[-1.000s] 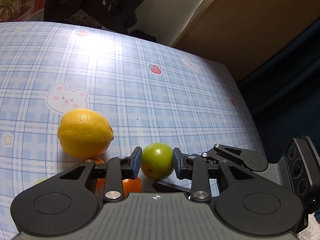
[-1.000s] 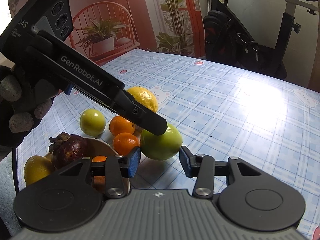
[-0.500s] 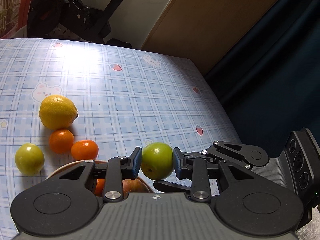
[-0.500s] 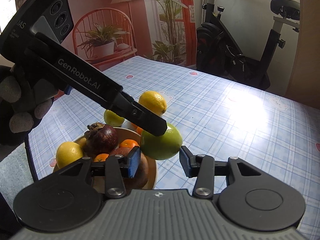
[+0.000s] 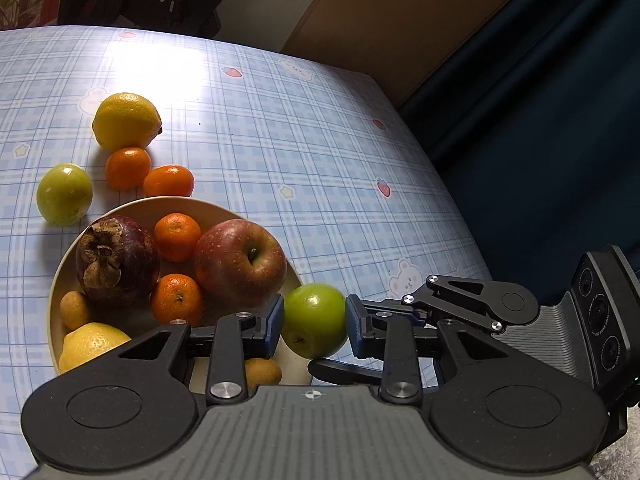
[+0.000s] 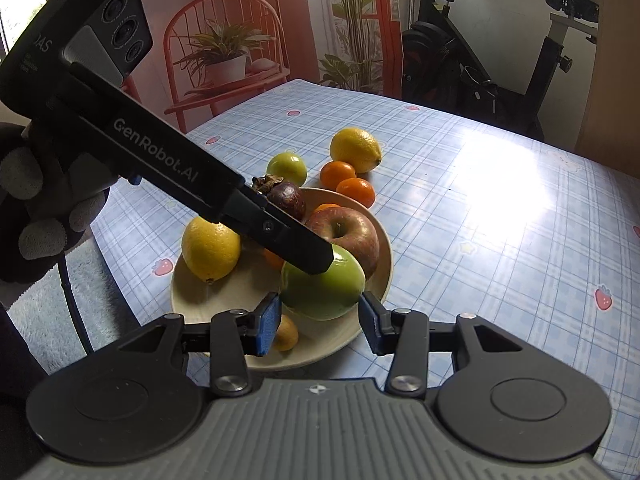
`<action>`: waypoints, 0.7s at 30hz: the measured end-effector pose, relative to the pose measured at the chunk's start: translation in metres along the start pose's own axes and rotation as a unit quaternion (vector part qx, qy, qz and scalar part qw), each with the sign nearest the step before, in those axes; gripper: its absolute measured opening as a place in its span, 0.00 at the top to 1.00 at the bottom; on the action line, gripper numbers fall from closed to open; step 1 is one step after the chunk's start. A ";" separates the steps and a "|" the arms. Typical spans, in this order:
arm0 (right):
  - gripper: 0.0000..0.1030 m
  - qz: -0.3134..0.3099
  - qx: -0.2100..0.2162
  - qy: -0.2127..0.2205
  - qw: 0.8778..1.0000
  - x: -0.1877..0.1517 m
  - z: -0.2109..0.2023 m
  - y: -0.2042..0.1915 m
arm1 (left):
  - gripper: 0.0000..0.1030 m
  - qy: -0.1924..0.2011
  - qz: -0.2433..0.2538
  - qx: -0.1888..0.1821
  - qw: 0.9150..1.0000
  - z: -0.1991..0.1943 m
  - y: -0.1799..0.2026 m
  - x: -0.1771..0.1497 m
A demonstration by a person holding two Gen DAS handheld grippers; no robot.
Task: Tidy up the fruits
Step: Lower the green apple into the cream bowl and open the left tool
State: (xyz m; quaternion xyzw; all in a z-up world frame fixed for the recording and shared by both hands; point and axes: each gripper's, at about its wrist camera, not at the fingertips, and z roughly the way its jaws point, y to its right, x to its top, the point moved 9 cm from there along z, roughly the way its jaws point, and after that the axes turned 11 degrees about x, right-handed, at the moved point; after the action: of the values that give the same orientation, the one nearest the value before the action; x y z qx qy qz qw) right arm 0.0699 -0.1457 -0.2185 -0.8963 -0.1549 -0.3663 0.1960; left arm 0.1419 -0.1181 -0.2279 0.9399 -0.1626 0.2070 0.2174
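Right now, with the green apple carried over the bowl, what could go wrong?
1. Both the left gripper and right gripper flank the green apple; uneven release could drop it.
2. The bowl is crowded, with a red apple, lemon and mangosteen; the green apple may roll out.
3. It hangs near the bowl's rim, not its centre.

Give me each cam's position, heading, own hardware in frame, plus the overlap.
Left wrist: rides the left tongs, looks down past the green apple they clamp, over the bowl; right tongs show at right.
Right wrist: rides the right tongs, faces the exercise bike; left tongs and a gloved hand cross in.
Shared: green apple, bowl, red apple, loose lemon.
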 end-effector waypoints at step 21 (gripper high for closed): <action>0.55 0.028 0.002 -0.024 0.999 -0.006 0.023 0.008 | 0.68 -0.035 -0.015 0.014 0.999 0.029 -0.016 -0.014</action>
State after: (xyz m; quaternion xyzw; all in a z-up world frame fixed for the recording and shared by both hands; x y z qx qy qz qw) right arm 0.0829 -0.1427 -0.2391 -0.9083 -0.1357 -0.3388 0.2044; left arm 0.1448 -0.1150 -0.2634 0.9519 -0.1534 0.1731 0.2010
